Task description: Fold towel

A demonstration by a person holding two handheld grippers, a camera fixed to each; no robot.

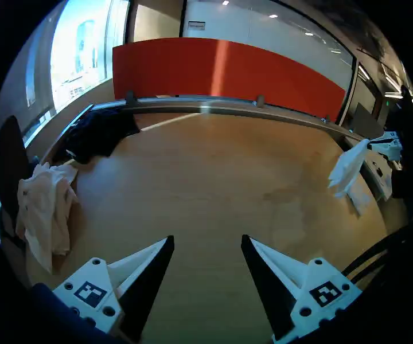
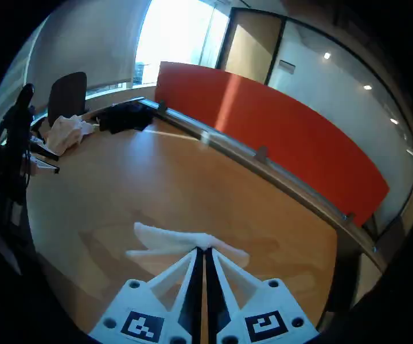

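1. The right gripper has its jaws pressed together with only a hairline gap between them. The white towel sits right at their tips. I judge it pinched there by an edge or corner, though the tips hide the exact bite.
2. From those jaws the towel spreads crosswise just beyond the tips. More of it runs off to their left than to their right, and the wooden desk lies underneath.
3. The left gripper has its jaws wide apart with nothing in them. Only bare desk lies between them and straight ahead.
4. From the left jaws the towel is well off to the right and farther ahead. In the left gripper view it hangs as a long, narrow drape. Its long axis runs down from the held top toward the desk, and the lower end leans back toward these jaws.
5. The coming move, as I read it, turns on that gap. Of the 2 grippers the right already has the towel, so the left must swing right to meet a free corner. The hanging lower end is the part nearest to it.
6. A cream garment lies left of the left jaws. A dark cloth lies far ahead and to their left. Neither is near the towel.
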